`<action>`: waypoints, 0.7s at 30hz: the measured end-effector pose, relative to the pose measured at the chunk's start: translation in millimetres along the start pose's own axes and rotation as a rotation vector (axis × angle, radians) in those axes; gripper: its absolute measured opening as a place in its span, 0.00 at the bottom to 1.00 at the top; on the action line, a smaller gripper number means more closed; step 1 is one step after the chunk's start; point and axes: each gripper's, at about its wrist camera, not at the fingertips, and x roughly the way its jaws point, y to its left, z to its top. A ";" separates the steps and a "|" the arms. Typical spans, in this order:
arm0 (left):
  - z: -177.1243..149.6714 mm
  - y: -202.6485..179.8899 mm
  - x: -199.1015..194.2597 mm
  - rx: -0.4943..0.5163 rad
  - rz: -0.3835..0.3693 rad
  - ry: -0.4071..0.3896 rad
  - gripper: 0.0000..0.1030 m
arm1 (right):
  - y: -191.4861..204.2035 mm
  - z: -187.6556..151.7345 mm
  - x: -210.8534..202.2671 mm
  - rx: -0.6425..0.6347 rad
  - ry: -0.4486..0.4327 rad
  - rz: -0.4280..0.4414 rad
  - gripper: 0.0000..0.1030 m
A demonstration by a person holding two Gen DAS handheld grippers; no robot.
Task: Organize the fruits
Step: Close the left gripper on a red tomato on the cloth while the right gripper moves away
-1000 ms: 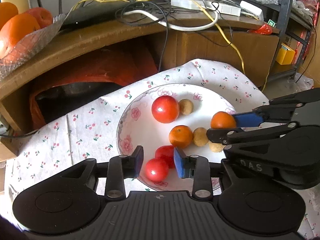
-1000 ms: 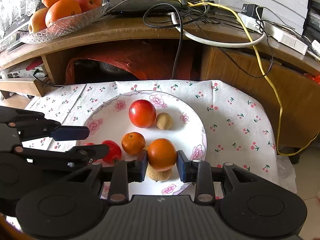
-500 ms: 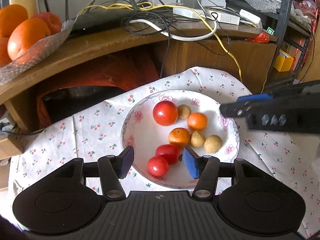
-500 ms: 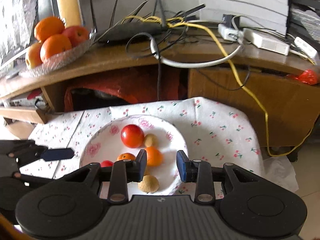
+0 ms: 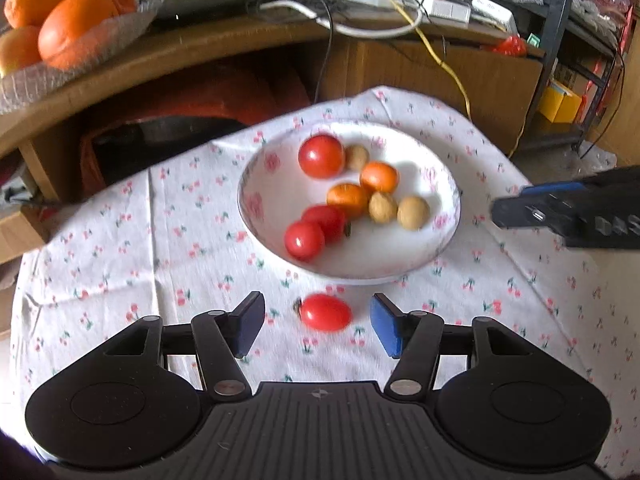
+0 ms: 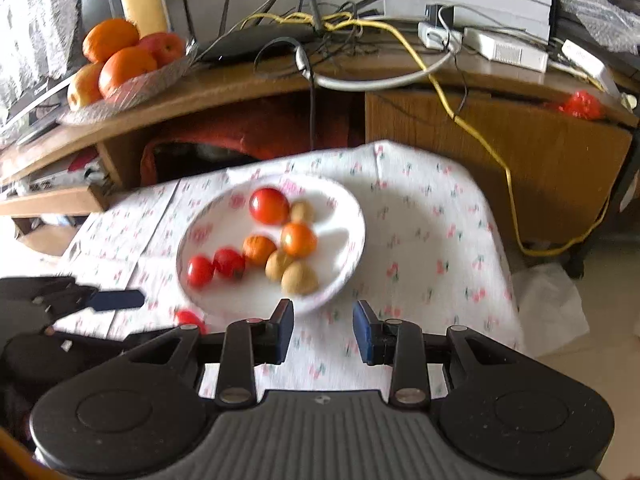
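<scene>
A white flowered plate [image 5: 440, 240] [image 6: 344, 264] on the cherry-print cloth holds a big tomato [image 5: 321, 156] [image 6: 269, 205], two small red tomatoes, two small oranges and three brown longans. One small red tomato [image 5: 326, 312] [image 6: 188, 317] lies on the cloth in front of the plate. My left gripper [image 5: 316, 328] is open, its blue pads on either side of that tomato without touching it. My right gripper [image 6: 323, 332] is open and empty, just short of the plate's near rim; from the left wrist view it shows at the right edge [image 5: 568, 216].
Behind the table, a wooden desk [image 6: 480, 128] carries tangled cables, a router and a glass dish of oranges and apples [image 6: 120, 64] [image 5: 60, 36]. Red cloth fills the opening under the desk. A metal shelf [image 5: 560, 40] stands at the right.
Both grippers have pulled back from the plate and opened. The right one let go of a small orange, now on the plate. A small tomato on the cloth has come into view.
</scene>
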 end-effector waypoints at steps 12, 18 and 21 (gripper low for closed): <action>-8.2 -8.0 33.5 0.006 0.011 0.016 0.58 | -1.9 -39.0 -2.4 -0.019 0.088 0.030 0.32; -8.5 -6.6 33.1 -0.023 0.007 -0.001 0.43 | -1.4 -38.0 4.3 -0.030 0.102 0.038 0.32; -11.9 -8.7 29.0 -0.006 0.013 0.009 0.40 | 0.1 -39.3 6.6 -0.041 0.112 0.043 0.32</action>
